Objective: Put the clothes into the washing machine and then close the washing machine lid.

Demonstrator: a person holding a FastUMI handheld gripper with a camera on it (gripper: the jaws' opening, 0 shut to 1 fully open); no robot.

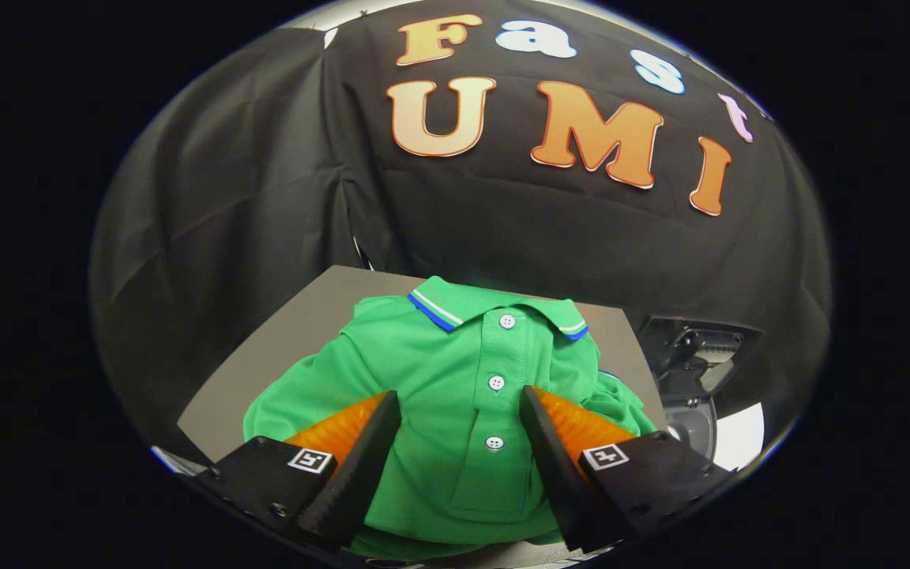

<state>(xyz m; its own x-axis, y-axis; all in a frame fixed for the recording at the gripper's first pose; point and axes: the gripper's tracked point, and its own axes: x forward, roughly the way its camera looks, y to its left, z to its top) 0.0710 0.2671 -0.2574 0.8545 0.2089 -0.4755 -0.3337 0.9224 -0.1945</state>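
Black cloth wall backing grey worktop (265, 356); green shirt (455, 379) lying mid-worktop, collar pointing away. Gripper (459, 411) hovering open, fingers straddling button strip, shirt's long axis running straight ahead between them. Washer not made out.

Matt knit cloth polo shirt (455, 395).

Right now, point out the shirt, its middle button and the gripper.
Shirt (431, 356): gripper view, on the chest left of the placket.
Middle button (496, 382): gripper view, on the button's centre.
Gripper (459, 415): gripper view, midway between its open fingers, over the shirt.
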